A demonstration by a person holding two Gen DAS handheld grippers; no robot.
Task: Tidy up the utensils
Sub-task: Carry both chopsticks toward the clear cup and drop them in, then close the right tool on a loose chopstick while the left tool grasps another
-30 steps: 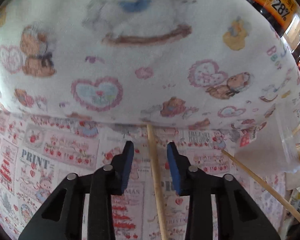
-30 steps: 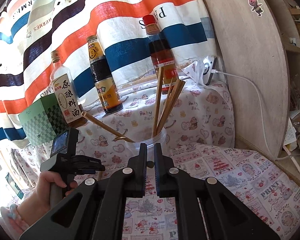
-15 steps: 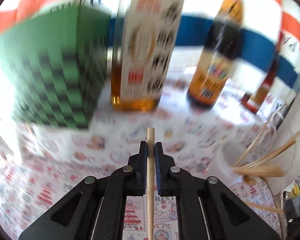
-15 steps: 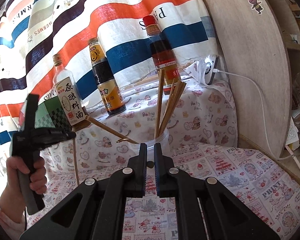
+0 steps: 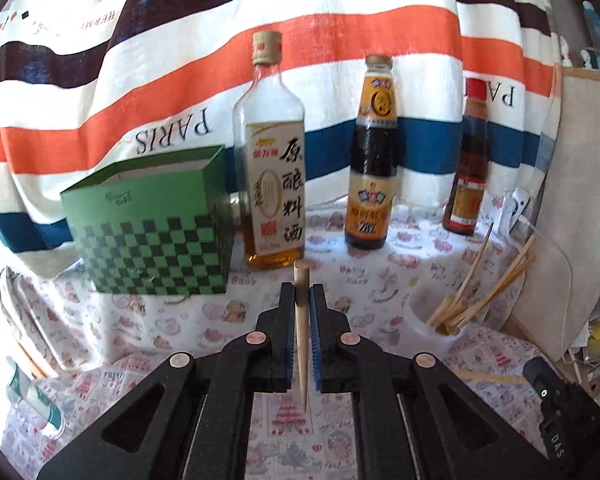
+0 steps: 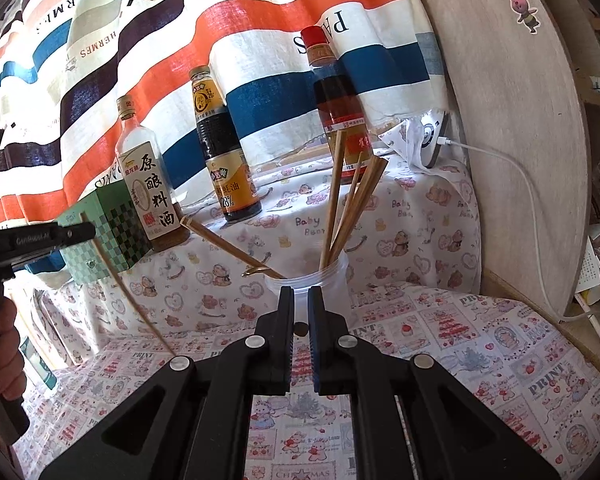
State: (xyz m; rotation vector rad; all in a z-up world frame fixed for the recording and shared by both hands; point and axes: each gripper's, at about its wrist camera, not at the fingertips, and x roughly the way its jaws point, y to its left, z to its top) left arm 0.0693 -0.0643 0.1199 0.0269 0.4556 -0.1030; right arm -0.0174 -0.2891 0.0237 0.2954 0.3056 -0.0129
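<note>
Left tongs (image 5: 302, 300) clamp a wooden chopstick (image 5: 301, 320) upright (thick end up), right tongs (image 6: 300, 312) shut & empty, just before the plastic cup (image 6: 320, 284) w/ chopsticks.

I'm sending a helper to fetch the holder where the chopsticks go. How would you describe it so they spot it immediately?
Start at the striped curtain with three bottles lined up before it. In front of the red-capped bottle, the rightmost as the right wrist view shows them, on the printed tablecloth, stands a clear plastic cup. It alone is see-through and has wooden chopsticks fanning out of its top.
</note>
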